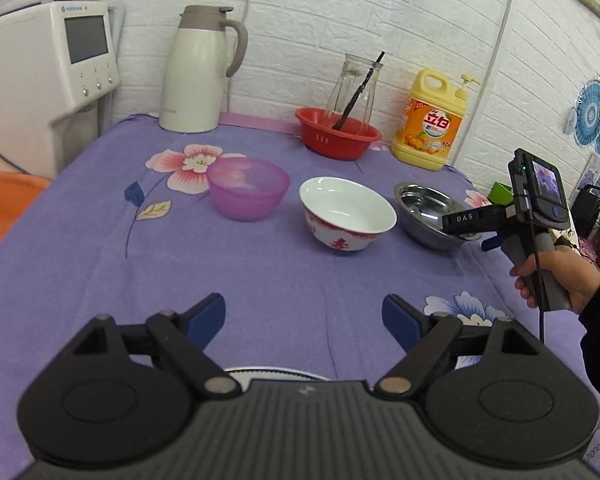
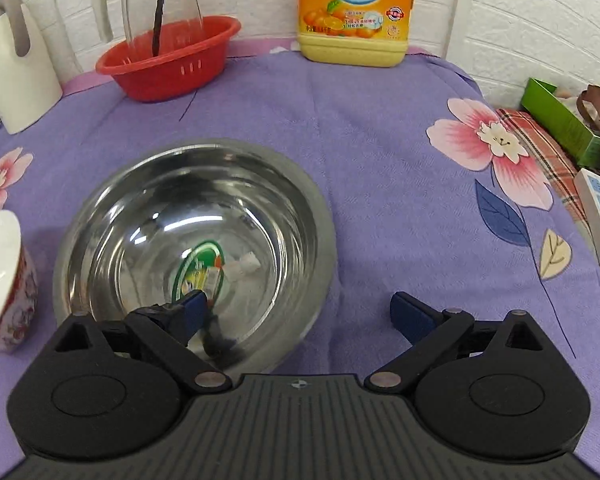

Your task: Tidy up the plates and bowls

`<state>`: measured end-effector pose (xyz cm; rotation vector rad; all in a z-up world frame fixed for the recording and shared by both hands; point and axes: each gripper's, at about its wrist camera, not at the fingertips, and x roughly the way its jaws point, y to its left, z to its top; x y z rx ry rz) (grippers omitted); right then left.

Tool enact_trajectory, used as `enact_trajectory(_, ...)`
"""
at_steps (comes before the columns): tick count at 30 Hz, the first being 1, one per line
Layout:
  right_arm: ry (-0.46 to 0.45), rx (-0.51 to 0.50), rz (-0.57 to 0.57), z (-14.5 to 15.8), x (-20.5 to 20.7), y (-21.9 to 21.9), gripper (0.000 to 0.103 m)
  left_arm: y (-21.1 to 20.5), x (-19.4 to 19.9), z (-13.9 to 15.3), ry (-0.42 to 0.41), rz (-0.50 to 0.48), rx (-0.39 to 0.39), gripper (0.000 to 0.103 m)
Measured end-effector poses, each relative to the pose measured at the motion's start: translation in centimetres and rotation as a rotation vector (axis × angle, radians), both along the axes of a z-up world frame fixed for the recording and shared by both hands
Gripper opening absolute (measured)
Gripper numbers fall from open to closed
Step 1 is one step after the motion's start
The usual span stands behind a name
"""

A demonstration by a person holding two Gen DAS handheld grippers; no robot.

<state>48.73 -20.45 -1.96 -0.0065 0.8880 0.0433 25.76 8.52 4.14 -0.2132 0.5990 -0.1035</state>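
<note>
Bowls, three on the table: purple bowl, white bowl, steel bowl. Left gripper fingers wide apart, empty; right gripper fingers open, straddling the steel bowl's rim.

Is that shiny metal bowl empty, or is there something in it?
Empty. The right wrist view looks into the metal bowl: only reflections and a sticker on the bottom, no food or liquid.

Purple floral tablecloth. At the back by the white brick wall: cream thermos jug; red colander basket holding a glass carafe with a dark utensil, possibly a brush; yellow detergent bottle.
</note>
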Motion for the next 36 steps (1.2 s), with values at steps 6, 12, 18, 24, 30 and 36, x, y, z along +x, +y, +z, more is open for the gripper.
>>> enact_trajectory(6, 0.070, -0.036, 0.116, 0.4, -3.8, -0.1, 0.103, -1.8, 0.6, 0.0, 0.007, -0.064, -0.008, 0.092)
enact_trajectory(12, 0.010, -0.017, 0.190, 1.1, -9.4, -0.7, 0.103, -4.4, 1.2, 0.6, 0.008, -0.121, 0.026, 0.100)
enact_trajectory(18, -0.162, 0.052, 0.064, 0.5, -9.5, -1.3, 0.103, -7.2, 4.7, 1.5, 0.035, -0.126, -0.007, 0.100)
enact_trajectory(24, -0.200, 0.042, 0.049, -1.4, -8.6, -0.6, 0.103, -10.9, 12.1, -0.6, 0.181, -0.114, -0.067, 0.100)
enact_trajectory(30, -0.221, 0.052, 0.054, -1.5, -9.5, -1.2, 0.103, -14.3, 15.8, -3.3, 0.215, -0.028, 0.032, 0.100)
enact_trajectory(36, -0.241, 0.030, 0.057, -2.0, -9.5, -1.1, 0.103, -15.7, 16.6, -4.6, 0.208, 0.002, 0.101, 0.100)
